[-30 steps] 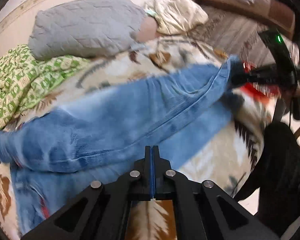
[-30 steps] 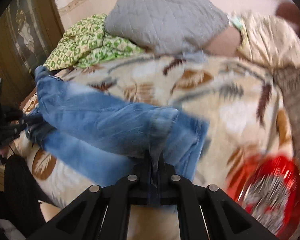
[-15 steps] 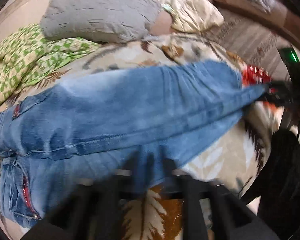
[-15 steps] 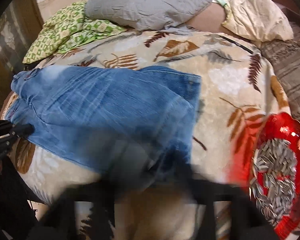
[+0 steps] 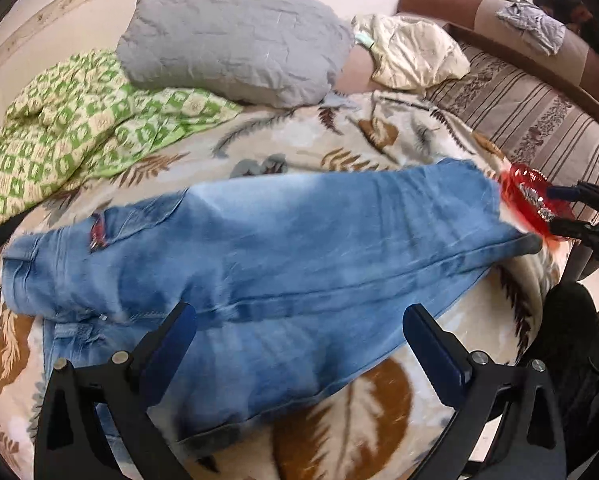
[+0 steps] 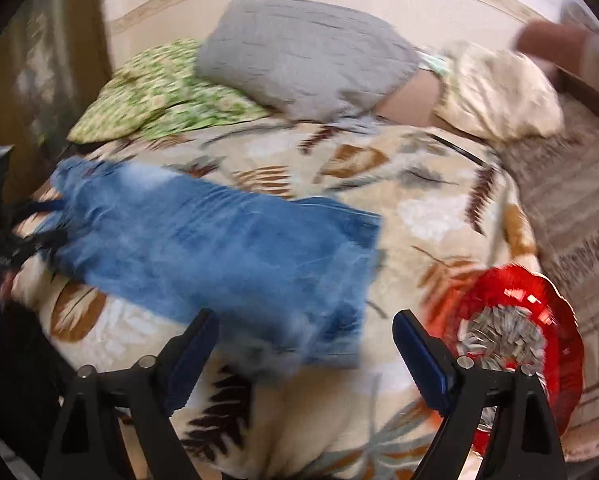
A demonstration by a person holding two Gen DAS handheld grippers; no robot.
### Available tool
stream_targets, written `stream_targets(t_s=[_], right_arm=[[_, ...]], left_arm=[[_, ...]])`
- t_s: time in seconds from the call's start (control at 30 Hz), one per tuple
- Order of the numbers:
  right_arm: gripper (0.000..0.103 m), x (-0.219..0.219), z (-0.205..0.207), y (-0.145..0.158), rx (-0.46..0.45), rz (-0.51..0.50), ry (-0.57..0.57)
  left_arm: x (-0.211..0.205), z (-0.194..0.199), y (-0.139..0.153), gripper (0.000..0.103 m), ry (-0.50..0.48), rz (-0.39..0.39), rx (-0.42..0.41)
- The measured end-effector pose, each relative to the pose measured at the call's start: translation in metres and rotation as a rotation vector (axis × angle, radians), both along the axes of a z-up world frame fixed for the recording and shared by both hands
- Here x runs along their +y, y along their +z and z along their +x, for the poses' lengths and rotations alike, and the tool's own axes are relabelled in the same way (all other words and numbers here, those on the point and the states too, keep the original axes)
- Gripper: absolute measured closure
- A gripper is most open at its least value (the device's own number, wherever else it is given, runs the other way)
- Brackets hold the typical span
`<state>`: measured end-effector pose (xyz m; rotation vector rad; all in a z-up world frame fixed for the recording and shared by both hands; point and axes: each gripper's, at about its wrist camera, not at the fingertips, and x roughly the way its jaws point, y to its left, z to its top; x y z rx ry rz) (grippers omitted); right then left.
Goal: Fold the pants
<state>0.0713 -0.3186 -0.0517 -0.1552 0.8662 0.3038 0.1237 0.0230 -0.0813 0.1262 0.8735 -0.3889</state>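
Note:
Light blue jeans (image 5: 283, 248) lie flat on the leaf-print blanket (image 5: 379, 400), one leg folded over the other. The waist is at the left, the hems at the right. My left gripper (image 5: 299, 312) hovers over the near edge of the thigh part. Its jaws are opening, and they pinch nothing; the denim lies below them. In the right wrist view the jeans (image 6: 219, 248) stretch away to the left. My right gripper (image 6: 305, 316) stands open just above the hem end, holding nothing. Each gripper shows small in the other's view: the right gripper (image 5: 559, 208) and the left gripper (image 6: 39, 222).
A red dish of seeds (image 6: 515, 320) sits on the blanket close beside the hems, to their right. At the back lie a grey pillow (image 5: 235, 44), a green checked cover (image 5: 71, 136) and a cream pillow (image 5: 411, 52). A striped sofa (image 5: 531, 112) runs along the right.
Both grippers were shut on the jeans' near edge a second ago. They have let go and drawn back a little, and the lifted leg has dropped flat onto the other.

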Motion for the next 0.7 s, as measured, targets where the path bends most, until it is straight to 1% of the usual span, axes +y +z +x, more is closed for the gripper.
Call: stream_targets(t_s=[0.07,0.13,0.3,0.33,0.4,0.47,0.5,0.6,0.67,0.7], right_arm=[[0.013,0.017,0.000,-0.001,-0.005,-0.016,0.059],[0.013,0.041,0.001,-0.003,-0.015,-0.052,0.124],[0.013,0.108,0.004,-0.013,-0.062,-0.171,0.313],[0.013,0.126,0.007,-0.015,-0.077,-0.194,0.353],[0.013,0.149,0.012,-0.021,-0.093,-0.220,0.399],[0.013,0.175,0.019,-0.030,-0.105,-0.266,0.449],[0.014,0.186,0.022,-0.036,-0.117,-0.302,0.463],[0.015,0.204,0.030,-0.050,-0.129,-0.386,0.483],[0.024,0.208,0.040,-0.056,-0.114,-0.391,0.462],[0.039,0.206,0.046,-0.058,-0.094,-0.384,0.447]], left_arm=[[0.014,0.002,-0.002,0.001,0.031,-0.037,0.024],[0.031,0.006,-0.005,0.001,0.083,-0.108,0.055],[0.081,0.029,-0.027,0.001,0.336,-0.350,0.177],[0.088,0.034,-0.032,0.001,0.369,-0.417,0.201],[0.095,0.043,-0.041,0.001,0.426,-0.500,0.234],[0.099,0.051,-0.048,0.001,0.485,-0.549,0.258],[0.099,0.052,-0.049,0.001,0.498,-0.561,0.263],[0.098,0.061,-0.054,0.001,0.535,-0.553,0.280],[0.099,0.065,-0.057,0.002,0.549,-0.544,0.286],[0.098,0.067,-0.057,0.011,0.562,-0.526,0.286]])
